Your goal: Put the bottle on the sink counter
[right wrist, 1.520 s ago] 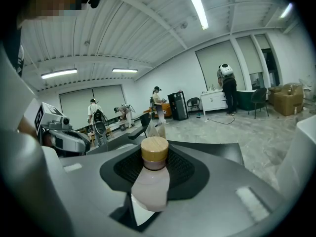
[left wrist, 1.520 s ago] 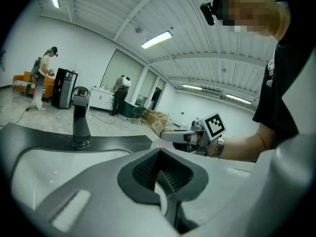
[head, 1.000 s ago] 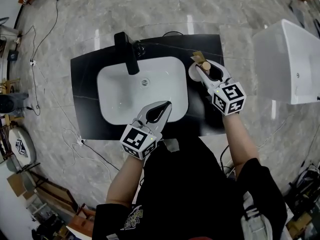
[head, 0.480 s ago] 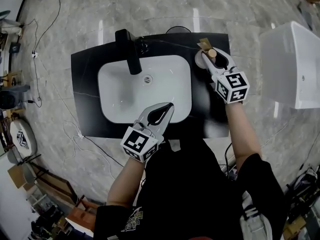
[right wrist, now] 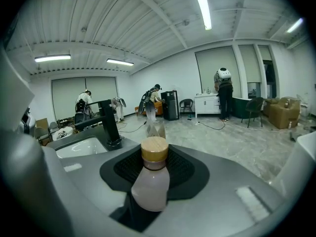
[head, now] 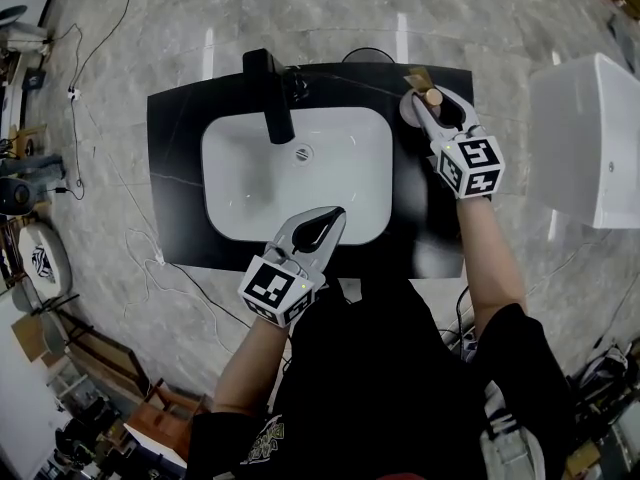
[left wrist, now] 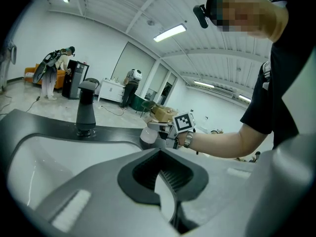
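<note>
Gripping a pale bottle (right wrist: 150,184) with a tan cap (right wrist: 154,150), the right gripper (head: 430,108) reaches over the far right corner of the black sink counter (head: 175,168). In the right gripper view its jaws stand wide, with the dark ribbed pads pressed against both sides of the bottle's body, and the bottle is upright between them. From the head view the bottle sits above the counter's far right corner, to the right of the white basin (head: 250,183); whether its base touches the counter cannot be told. The marker cube (head: 470,165) of that gripper lies nearer the person, over the counter's right edge.

The left gripper (head: 330,216) hangs over the near rim of the basin, pointing to the far side. Its jaws are closed tip to tip with nothing between them; only the white basin shows through the gap in its pads.

A black faucet (head: 270,108) stands at the basin's far left side. A white box-shaped unit (head: 590,138) stands on the grey marble floor (head: 300,8), well to the right of the counter
</note>
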